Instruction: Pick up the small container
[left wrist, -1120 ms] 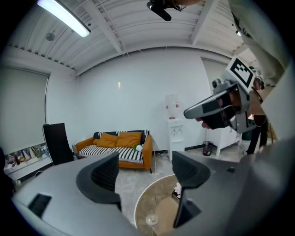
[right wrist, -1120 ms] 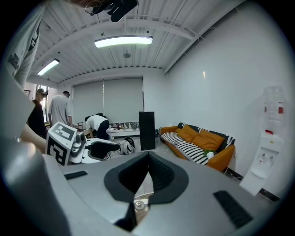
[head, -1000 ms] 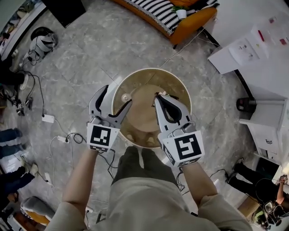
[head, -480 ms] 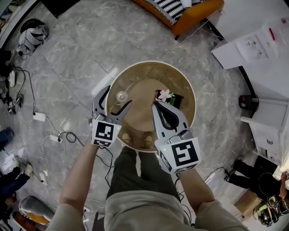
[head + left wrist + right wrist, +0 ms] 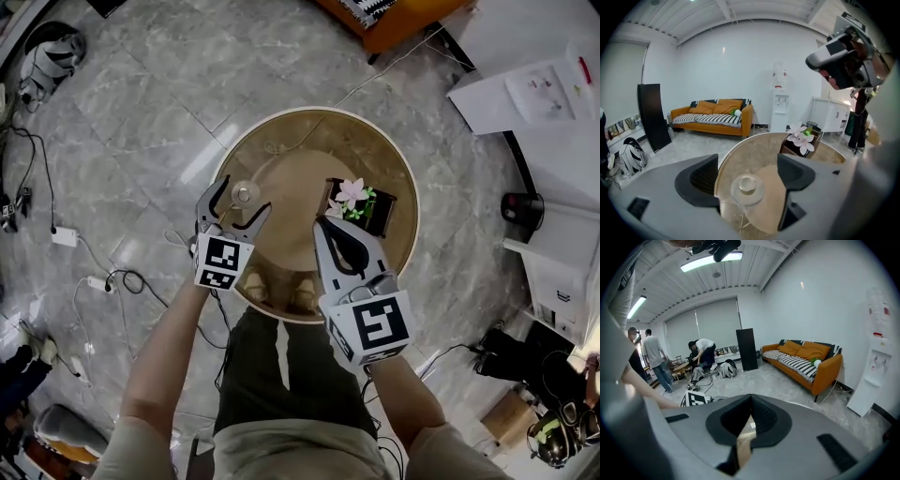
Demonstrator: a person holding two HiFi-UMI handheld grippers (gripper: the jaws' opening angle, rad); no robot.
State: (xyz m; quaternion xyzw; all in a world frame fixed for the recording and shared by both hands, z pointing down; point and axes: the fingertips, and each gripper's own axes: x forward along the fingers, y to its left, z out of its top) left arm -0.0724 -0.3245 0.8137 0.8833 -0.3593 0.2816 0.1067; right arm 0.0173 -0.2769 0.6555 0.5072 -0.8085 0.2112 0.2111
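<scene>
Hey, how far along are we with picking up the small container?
Done: the left tool is open around the small clear round container. In hand: nothing gripped; the container sits on the round brown table. Left: close and lift. The right tool is shut, empty.

Small clear round container, upright

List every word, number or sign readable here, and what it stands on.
None can be read.
Paper sheets: print too small.
Water dispenser: red label too blurred.
Left marker cube, right marker cube: square patterns only, no letters.
</scene>
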